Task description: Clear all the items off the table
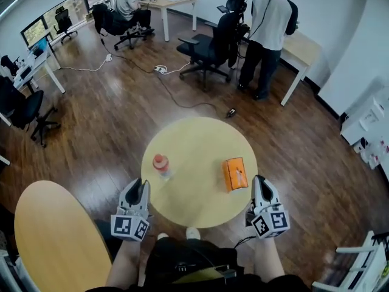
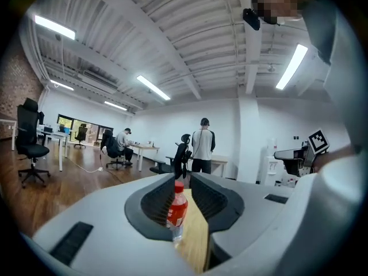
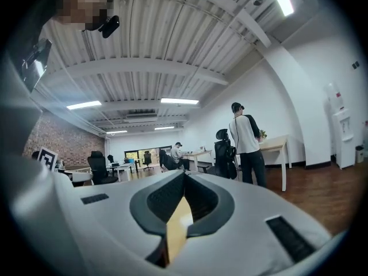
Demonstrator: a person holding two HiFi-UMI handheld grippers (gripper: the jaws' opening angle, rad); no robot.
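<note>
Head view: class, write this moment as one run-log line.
table: bottle, orange pack | left hand-held gripper: open, short of bottle | right hand-held gripper: shut, empty

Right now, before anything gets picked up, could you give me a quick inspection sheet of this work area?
Surface: round wooden table, mostly bare.
Job's things: bottle with red cap, upright, left; orange pack, right; apart.
Clutter: nothing seen.
Grippers: left gripper slightly open, aimed at bottle, empty; right gripper shut, empty; both at the near edge.
Cables: cable and power strip on floor beyond.
Surroundings: second round table, office chairs, desks, two people.
</note>
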